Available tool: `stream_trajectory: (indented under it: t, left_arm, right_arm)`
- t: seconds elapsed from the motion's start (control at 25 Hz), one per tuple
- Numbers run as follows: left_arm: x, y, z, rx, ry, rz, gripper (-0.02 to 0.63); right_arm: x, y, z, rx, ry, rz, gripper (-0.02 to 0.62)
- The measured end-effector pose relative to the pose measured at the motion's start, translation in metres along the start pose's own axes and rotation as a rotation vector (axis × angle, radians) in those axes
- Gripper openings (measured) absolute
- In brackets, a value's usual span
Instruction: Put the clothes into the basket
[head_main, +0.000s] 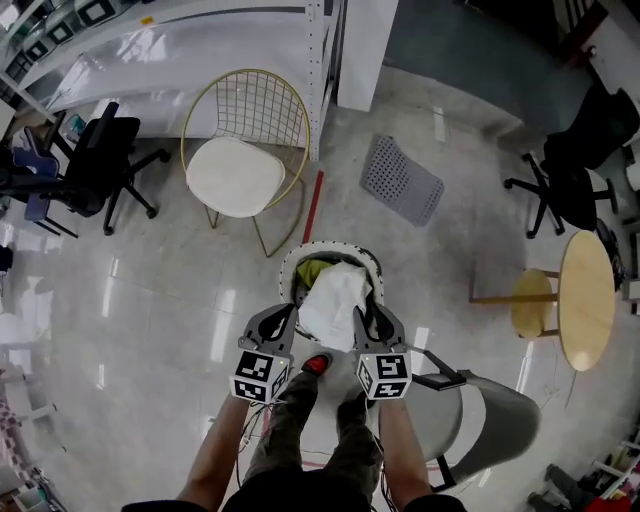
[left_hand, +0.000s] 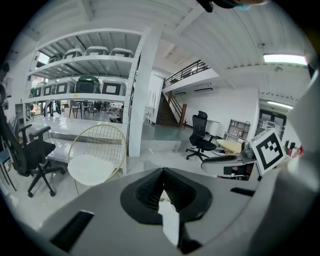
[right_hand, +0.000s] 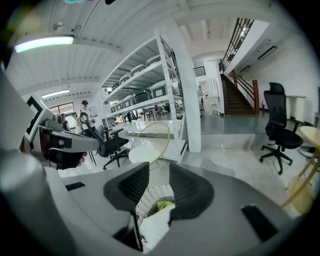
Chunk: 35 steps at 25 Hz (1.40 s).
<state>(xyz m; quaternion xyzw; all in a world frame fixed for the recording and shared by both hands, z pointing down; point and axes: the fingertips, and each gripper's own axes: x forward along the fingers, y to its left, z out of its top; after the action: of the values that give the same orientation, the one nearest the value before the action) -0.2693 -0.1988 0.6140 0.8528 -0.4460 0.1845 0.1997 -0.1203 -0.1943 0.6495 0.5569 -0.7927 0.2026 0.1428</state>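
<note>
**Current state.** The white cloth garment (head_main: 335, 300) hangs between both grippers, directly over the round white perforated basket (head_main: 300, 256) on the floor just far of the person's feet. A yellow-green cloth (head_main: 312, 270) already lies inside.

**Grippers.**
- The left gripper (head_main: 287, 313) has its jaws closed together on a strip of the garment (left_hand: 170, 222).
- The right gripper (head_main: 363, 316) has its jaws narrowly apart at the tips. A fold of the garment (right_hand: 152, 227) is caught low between them, so the grip appears to sit at the root rather than the tips.

**Governing relation.** The basket opening lies below the jaws and slightly to the far side (its wall (right_hand: 150, 197) shows between the right jaws). The garment's long axis runs left to right, from one gripper to the other, across the near part of the rim. Both hands are about equally near.

**Clearance.** The next move probably calls for a short advance to the far side, then release. The gold wire chair with a white cushion (head_main: 245, 150) stands well apart at far left. The grey shell chair (head_main: 500, 420) stands at near right. The floor around the basket gives open room.
</note>
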Motion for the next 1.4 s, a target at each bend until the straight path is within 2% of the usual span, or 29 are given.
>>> stream_trajectory:
  t: [0.24,0.64,1.12,1.4]
  left_arm:
    - [-0.016,-0.020,0.045,0.055,-0.068,-0.023,0.006]
    - [-0.058,-0.057,0.109,0.121,-0.168,-0.053,0.006]
    - [-0.094,-0.111,0.139,0.179,-0.259,-0.096,0.006]
    - [-0.103,-0.137,0.145,0.222,-0.274,-0.120,0.006]
  right_arm:
    - [-0.034,0.000,0.051,-0.030,-0.109,-0.021,0.083]
    - [-0.110,0.010,0.129,-0.095,-0.264,-0.069,0.052]
    - [-0.197,0.011,0.146,-0.114,-0.346,-0.100,0.051]
    - [-0.235,0.011,0.149,-0.109,-0.392,-0.114,0.048]
